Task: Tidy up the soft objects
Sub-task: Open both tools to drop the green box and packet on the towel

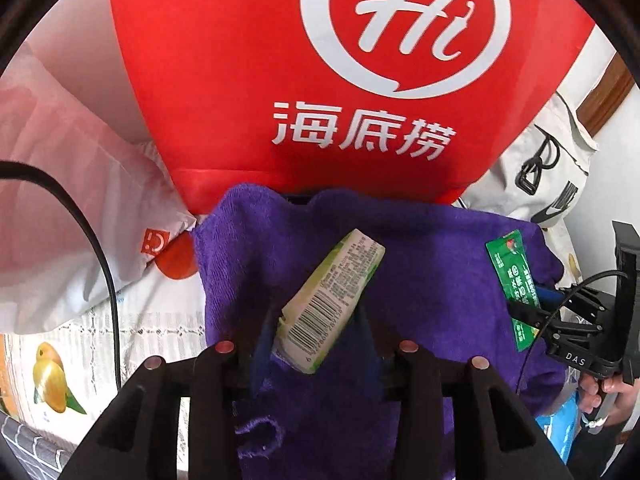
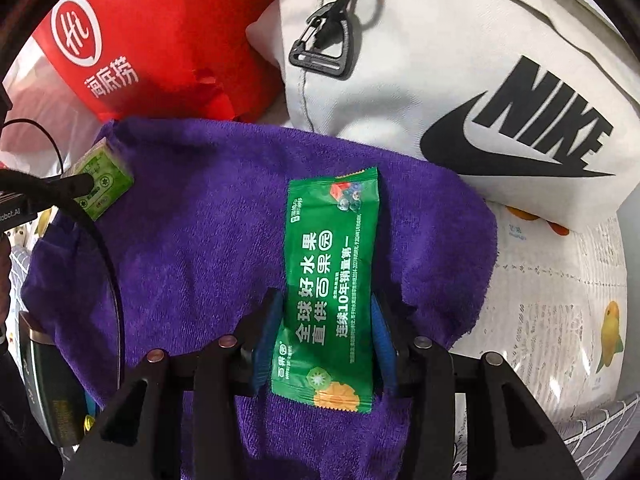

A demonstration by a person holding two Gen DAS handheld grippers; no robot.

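A purple towel [image 1: 440,260] [image 2: 200,260] lies spread on a fruit-print cloth. On its left part rests a small green-and-white pack [image 1: 332,284] [image 2: 106,184] with a barcode, tilted between the fingers of my left gripper [image 1: 316,312]. The blue pads stand slightly off its sides, so this gripper is open. A flat green sachet [image 2: 332,264] [image 1: 512,264] lies on the towel's right part. My right gripper [image 2: 326,300] is shut on its lower end, with both blue pads against its long edges. In the left wrist view, the right gripper [image 1: 524,312] shows at the towel's right edge.
A red bag [image 1: 280,80] [image 2: 160,40] with a white logo stands behind the towel, with a white Nike bag [image 2: 480,80] to its right and a white plastic bag [image 1: 60,200] to its left. A black cable [image 1: 100,248] crosses the fruit-print cloth [image 2: 580,280]. A dark tin [image 2: 44,380] stands at the left.
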